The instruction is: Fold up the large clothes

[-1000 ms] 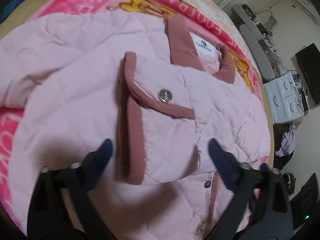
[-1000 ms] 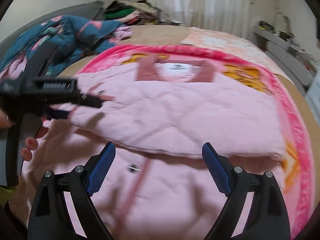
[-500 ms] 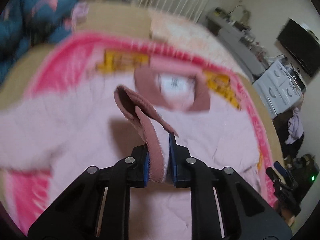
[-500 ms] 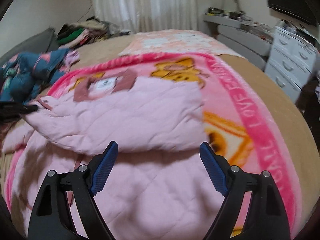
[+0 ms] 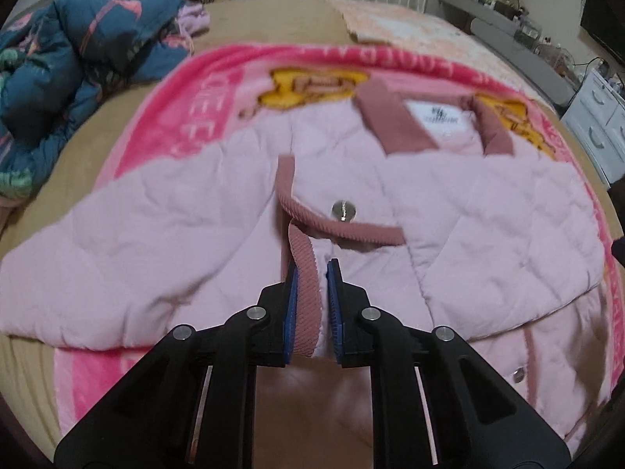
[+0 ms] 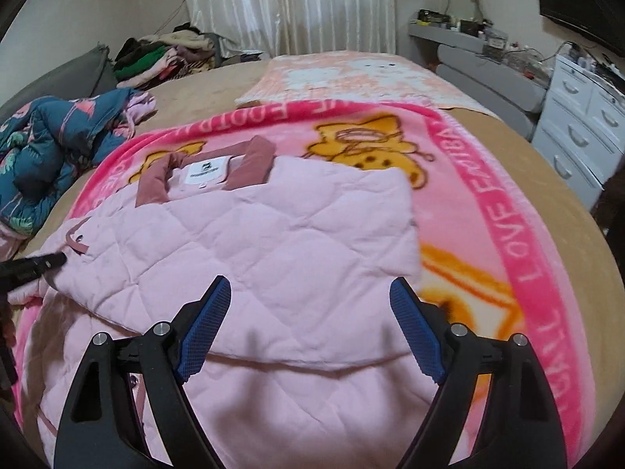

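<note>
Left tongs (image 5: 312, 305) pinching the ribbed cuff (image 5: 304, 273) of the pink quilted jacket (image 6: 273, 242), spread on a pink blanket (image 6: 508, 215) on the bed. Right tongs (image 6: 308, 328) spread wide above the jacket.

You are in a home bedroom: a wide bed with a tan sheet (image 6: 508, 144) carries a bright pink fleece blanket printed with yellow bears (image 6: 488, 211). White pleated curtains (image 6: 289, 4) hang behind, a white chest of drawers (image 6: 582, 133) stands to one side, and what looks like a heap of loose clothes (image 6: 164, 54) lies beyond.
</note>
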`<state>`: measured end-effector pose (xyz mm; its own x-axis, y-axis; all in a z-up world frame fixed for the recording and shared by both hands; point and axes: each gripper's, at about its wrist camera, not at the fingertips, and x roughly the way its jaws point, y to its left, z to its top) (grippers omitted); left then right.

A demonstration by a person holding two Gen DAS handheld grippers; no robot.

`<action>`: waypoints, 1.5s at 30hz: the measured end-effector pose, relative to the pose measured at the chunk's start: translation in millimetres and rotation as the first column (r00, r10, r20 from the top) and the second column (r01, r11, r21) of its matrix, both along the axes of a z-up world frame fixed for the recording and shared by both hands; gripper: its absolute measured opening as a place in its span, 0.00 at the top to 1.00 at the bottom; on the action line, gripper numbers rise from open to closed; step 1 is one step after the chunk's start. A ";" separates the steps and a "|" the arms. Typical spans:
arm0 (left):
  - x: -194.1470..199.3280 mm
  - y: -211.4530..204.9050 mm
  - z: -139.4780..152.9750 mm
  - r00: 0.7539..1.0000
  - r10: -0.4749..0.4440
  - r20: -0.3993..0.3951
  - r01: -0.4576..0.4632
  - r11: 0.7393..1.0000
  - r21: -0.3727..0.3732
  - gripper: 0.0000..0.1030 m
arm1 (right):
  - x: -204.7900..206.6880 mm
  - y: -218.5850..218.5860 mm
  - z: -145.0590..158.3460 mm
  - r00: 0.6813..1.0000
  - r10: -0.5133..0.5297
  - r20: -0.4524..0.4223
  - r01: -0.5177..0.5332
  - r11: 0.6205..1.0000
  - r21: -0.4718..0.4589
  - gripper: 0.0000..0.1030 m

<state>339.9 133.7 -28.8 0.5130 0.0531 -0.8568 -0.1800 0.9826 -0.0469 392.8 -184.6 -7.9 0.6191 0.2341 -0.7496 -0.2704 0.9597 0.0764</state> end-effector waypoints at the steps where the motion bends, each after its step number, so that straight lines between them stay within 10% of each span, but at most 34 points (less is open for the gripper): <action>1: -0.1 1.6 -3.4 1.000 0.003 -0.005 -0.003 1.000 -0.002 0.93 | 2.2 3.5 -2.4 1.000 0.009 -0.007 -0.009 1.000 -0.002 0.20; 11: -3.8 0.4 -19.8 1.000 0.011 -0.012 -0.011 1.000 -0.019 0.91 | 27.4 3.4 -55.7 0.985 -0.046 -0.169 0.044 0.999 -0.013 0.20; 21: -8.4 1.5 -13.7 1.000 0.014 0.005 -0.013 0.998 -0.054 0.91 | 17.2 2.8 -47.9 0.989 -0.054 -0.138 0.055 0.999 0.002 0.19; 27: -23.2 1.5 5.2 0.999 0.012 0.042 -0.009 0.997 -0.082 0.71 | -4.4 9.0 -24.8 0.995 -0.017 -0.093 0.024 0.997 0.075 0.07; 34: -47.8 11.0 31.4 0.993 0.045 0.106 -0.033 0.993 -0.110 0.09 | -22.9 34.7 -10.7 0.996 0.026 -0.080 -0.018 0.995 0.101 0.05; 45: -86.8 55.4 46.7 0.977 0.167 0.130 -0.162 0.985 -0.054 0.09 | -46.9 93.9 21.6 0.992 0.128 -0.018 -0.125 0.987 0.099 0.05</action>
